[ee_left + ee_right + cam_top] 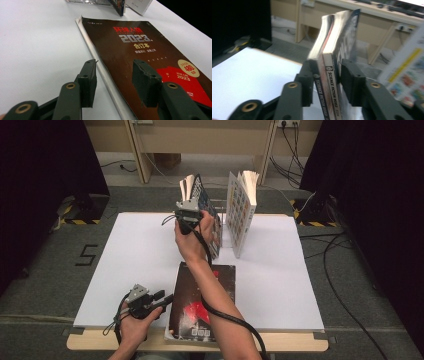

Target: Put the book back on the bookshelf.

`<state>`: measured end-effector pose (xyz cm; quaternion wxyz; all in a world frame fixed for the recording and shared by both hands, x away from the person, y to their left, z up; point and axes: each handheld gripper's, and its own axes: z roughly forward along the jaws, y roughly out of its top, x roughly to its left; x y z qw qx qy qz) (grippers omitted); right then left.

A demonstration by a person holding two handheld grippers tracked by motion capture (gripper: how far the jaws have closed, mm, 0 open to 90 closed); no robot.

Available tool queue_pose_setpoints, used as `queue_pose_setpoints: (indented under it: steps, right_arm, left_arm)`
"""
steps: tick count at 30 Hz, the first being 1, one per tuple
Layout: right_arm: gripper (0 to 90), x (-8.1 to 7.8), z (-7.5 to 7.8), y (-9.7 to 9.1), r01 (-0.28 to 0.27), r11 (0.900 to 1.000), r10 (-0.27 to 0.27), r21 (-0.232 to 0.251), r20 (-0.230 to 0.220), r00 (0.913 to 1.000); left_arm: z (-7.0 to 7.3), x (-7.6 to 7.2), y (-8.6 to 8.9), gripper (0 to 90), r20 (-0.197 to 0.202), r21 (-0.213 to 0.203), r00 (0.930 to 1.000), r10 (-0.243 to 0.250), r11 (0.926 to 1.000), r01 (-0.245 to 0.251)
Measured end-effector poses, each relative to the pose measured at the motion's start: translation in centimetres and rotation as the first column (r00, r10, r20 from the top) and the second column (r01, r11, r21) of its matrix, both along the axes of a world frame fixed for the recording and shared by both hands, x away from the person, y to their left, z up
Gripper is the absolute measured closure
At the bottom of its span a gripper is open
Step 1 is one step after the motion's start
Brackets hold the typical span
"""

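On the white table (pixel 125 265), everything can be placed against the dark book (pixel 202 302) that lies flat at the near edge, cover up.

Just left of that book, the left gripper (pixel 167 301) rests low over the table in the person's left hand (pixel 136 324). In the left gripper view its jaws stand spread with nothing between them: one jaw hangs over the bare table beside the book's long edge, the other over the dark cover (pixel 140 57) with its red patch and pale lettering. The pads press on nothing.

Straight behind the dark book, toward the far side of the table, the right hand (pixel 192 237) holds the right gripper (pixel 188 206) raised. It pinches two magazines (pixel 200 200) standing upright together. In the right gripper view the two spines (pixel 329 87) sit side by side between the jaws, each pad (pixel 348 75) against an outer cover, and the pages fan slightly at the top. No earlier picture lets me say more of the jaws than that they are clamped on the pair.

To the right of the held magazines, and also behind the dark book, a white book (pixel 241 212) with a grid of small coloured pictures on its cover stands upright on the table, near the pair but apart from it.
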<state>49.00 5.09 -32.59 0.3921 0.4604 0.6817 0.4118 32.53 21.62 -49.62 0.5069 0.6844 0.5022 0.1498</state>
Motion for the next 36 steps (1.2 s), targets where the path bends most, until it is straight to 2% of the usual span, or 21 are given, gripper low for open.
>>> queue_pose_setpoints:
  steps: [5,8,11,15,17,20,26,27,32,36]
  right_arm:
    - [74.2,-0.1,0.8,-2.9,0.070,0.9947,-0.071,0.076,0.013,0.9974]
    - [75.3,-0.1,1.0,-5.1,0.119,0.9830,-0.123,0.140,0.016,0.9923]
    - [76.3,-0.4,1.1,-6.3,0.150,0.9760,-0.154,0.158,0.013,0.9880]
    - [76.6,-0.7,1.1,-8.1,0.194,0.9592,-0.197,0.206,-0.005,0.9803]
    - [76.3,-0.6,1.2,-8.5,0.196,0.9583,-0.199,0.208,-0.007,0.9800]
    - [75.4,-0.4,1.4,-8.8,0.175,0.9647,-0.176,0.196,-0.017,0.9843]
    - [72.3,0.5,2.4,-9.2,0.163,0.9648,-0.155,0.206,-0.055,0.9864]
    - [72.6,0.7,2.5,-9.2,0.162,0.9674,-0.154,0.194,-0.059,0.9863]
    - [72.5,1.5,2.8,-9.5,0.176,0.9655,-0.158,0.192,-0.104,0.9820]
    - [70.5,2.4,3.3,-9.5,0.166,0.9707,-0.142,0.174,-0.143,0.9795]
  left_arm:
    - [-0.1,0.0,-0.1,54.3,-0.001,0.002,1.0000,-0.003,1.0000,0.003]
    - [-0.1,0.0,-0.2,54.3,-0.001,0.002,1.0000,-0.001,1.0000,0.001]
    - [-0.1,0.1,-0.2,54.3,-0.002,0.001,1.0000,-0.003,1.0000,0.003]
    - [-0.1,0.0,-0.2,54.3,-0.002,0.003,1.0000,-0.005,1.0000,0.005]
    - [-0.2,0.1,-0.2,54.3,-0.003,0.004,1.0000,-0.007,1.0000,0.007]
    - [-0.1,0.0,-0.3,54.2,-0.001,0.003,1.0000,-0.007,1.0000,0.007]
    - [-0.1,0.1,-0.1,54.2,0.000,-0.001,1.0000,-0.002,1.0000,0.002]
    - [-0.1,0.1,-0.1,54.3,0.000,-0.001,1.0000,-0.004,1.0000,0.004]
    - [-0.1,0.0,-0.1,54.3,0.001,0.001,1.0000,-0.005,1.0000,0.005]
    - [-0.1,0.0,-0.2,54.2,0.000,-0.001,1.0000,-0.009,1.0000,0.009]
